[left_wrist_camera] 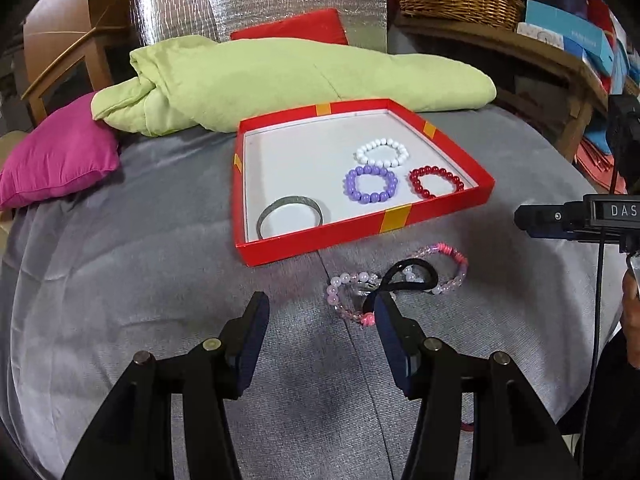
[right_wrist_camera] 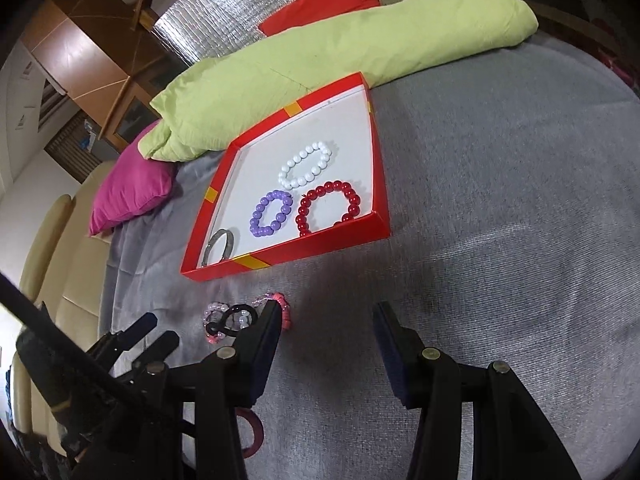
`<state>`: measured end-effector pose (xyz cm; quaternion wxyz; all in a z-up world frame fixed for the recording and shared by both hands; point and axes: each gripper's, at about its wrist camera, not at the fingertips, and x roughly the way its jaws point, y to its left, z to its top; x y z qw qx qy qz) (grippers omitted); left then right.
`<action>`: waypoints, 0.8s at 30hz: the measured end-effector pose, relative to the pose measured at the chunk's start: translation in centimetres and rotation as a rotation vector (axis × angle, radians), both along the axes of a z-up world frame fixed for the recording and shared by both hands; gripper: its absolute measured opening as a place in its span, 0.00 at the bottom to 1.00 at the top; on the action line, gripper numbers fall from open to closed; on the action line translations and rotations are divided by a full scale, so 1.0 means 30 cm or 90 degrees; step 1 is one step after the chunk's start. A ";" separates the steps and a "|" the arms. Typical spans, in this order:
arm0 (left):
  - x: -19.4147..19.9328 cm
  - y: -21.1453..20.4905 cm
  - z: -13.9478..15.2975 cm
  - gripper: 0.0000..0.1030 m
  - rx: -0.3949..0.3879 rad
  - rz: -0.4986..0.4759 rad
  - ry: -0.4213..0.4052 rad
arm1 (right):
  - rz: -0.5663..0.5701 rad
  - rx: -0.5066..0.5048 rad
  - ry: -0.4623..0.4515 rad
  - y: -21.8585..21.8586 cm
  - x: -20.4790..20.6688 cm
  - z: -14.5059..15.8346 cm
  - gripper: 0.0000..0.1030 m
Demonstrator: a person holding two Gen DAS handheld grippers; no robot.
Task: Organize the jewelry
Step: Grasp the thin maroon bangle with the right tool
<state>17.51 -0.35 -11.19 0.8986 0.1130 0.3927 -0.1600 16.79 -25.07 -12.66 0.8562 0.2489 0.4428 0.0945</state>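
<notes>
I am holding both tongs wide open and empty over the grey bed: the left tongs [left_wrist_camera: 322,312] are hovering just beside a tangle of pink bead bracelets [left_wrist_camera: 400,284] and a black hair tie [left_wrist_camera: 404,276], lying near the red box's [left_wrist_camera: 360,228] front edge. I am risking a snag, because the tie is looped through the beads and could drag everything along. The box is holding white [left_wrist_camera: 382,152], purple [left_wrist_camera: 371,184] and red bead bracelets [left_wrist_camera: 436,182] and a metal bangle [left_wrist_camera: 290,216].
</notes>
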 end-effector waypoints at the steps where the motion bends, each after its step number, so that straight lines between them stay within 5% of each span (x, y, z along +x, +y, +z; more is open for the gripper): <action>1: 0.003 0.000 -0.003 0.54 0.001 0.001 0.002 | 0.007 -0.001 0.004 0.010 0.005 -0.003 0.50; 11: 0.049 0.029 -0.009 0.54 0.018 0.024 0.010 | 0.156 -0.019 0.035 0.157 0.006 -0.023 0.50; 17: 0.105 0.108 -0.005 0.54 0.000 0.079 0.025 | 0.322 -0.076 0.040 0.306 -0.052 -0.041 0.50; 21: 0.112 0.115 -0.004 0.54 -0.014 0.073 0.033 | 0.361 -0.129 0.042 0.356 -0.083 -0.077 0.50; 22: 0.111 0.108 -0.005 0.54 -0.016 0.065 0.033 | 0.368 -0.145 0.031 0.363 -0.092 -0.075 0.49; 24: 0.106 0.089 -0.004 0.54 -0.013 0.048 0.030 | 0.376 -0.173 0.018 0.374 -0.106 -0.078 0.29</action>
